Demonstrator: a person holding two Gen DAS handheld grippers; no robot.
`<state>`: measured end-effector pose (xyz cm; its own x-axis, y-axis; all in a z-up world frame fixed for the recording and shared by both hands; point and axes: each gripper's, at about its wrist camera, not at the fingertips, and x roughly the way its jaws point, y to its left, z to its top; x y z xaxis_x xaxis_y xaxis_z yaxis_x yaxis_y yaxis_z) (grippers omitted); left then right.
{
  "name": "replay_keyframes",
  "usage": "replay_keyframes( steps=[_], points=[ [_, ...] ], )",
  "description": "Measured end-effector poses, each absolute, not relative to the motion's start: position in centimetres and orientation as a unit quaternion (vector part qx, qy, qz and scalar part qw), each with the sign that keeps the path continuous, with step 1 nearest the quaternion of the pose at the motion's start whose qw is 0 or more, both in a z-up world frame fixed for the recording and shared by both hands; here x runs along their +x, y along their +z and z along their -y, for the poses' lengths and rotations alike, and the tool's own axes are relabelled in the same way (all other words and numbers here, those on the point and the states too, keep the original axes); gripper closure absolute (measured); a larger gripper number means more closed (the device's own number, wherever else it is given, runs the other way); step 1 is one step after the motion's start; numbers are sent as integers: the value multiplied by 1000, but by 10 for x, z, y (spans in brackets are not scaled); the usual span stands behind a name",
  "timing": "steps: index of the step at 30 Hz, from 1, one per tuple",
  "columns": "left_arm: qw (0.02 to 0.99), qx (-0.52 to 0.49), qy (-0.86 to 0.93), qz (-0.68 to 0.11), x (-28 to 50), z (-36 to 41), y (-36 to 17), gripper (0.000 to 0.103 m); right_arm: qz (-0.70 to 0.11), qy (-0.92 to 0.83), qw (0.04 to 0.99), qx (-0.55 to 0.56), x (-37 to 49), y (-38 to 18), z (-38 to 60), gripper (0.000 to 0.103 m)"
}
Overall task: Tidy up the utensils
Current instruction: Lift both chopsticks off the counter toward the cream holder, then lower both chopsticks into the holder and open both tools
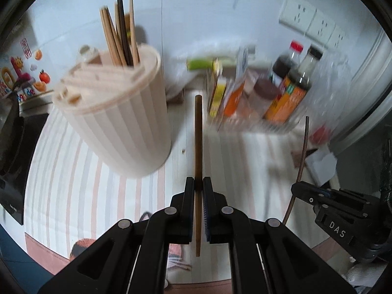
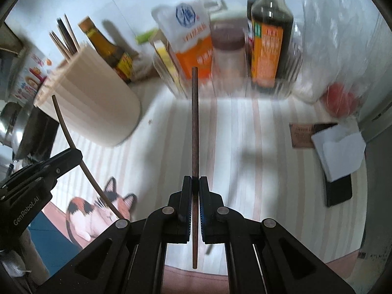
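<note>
Left gripper (image 1: 198, 183) pinches a brown chopstick (image 1: 198, 147); right gripper (image 2: 195, 183) clamps a darker chopstick (image 2: 195, 122), both beside the ribbed chopstick holder (image 1: 122, 122).

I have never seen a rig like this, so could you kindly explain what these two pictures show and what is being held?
There is no robot here: a person holds two hand-held grippers, each with a camera looking along its fingers. The left gripper is shut on a brown chopstick; the right gripper is shut on a dark chopstick. Each also appears at the edge of the other's picture. On the striped cloth stand a ribbed cream holder with more chopsticks, and a clear tray of sauce bottles.
</note>
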<state>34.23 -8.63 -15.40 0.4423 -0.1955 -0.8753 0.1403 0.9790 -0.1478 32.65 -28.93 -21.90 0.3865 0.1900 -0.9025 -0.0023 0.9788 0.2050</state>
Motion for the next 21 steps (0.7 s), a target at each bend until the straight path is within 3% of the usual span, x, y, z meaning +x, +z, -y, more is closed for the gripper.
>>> replay_keyframes(
  steps=[15,21],
  points=[
    [916,-94,-99,-377,390,45,9,99,-394,98,904,133,379,-72,274,98],
    [930,-97,-58,-349,422,12,35,99,-335,125,924,137,417,-19,238,97]
  ],
)
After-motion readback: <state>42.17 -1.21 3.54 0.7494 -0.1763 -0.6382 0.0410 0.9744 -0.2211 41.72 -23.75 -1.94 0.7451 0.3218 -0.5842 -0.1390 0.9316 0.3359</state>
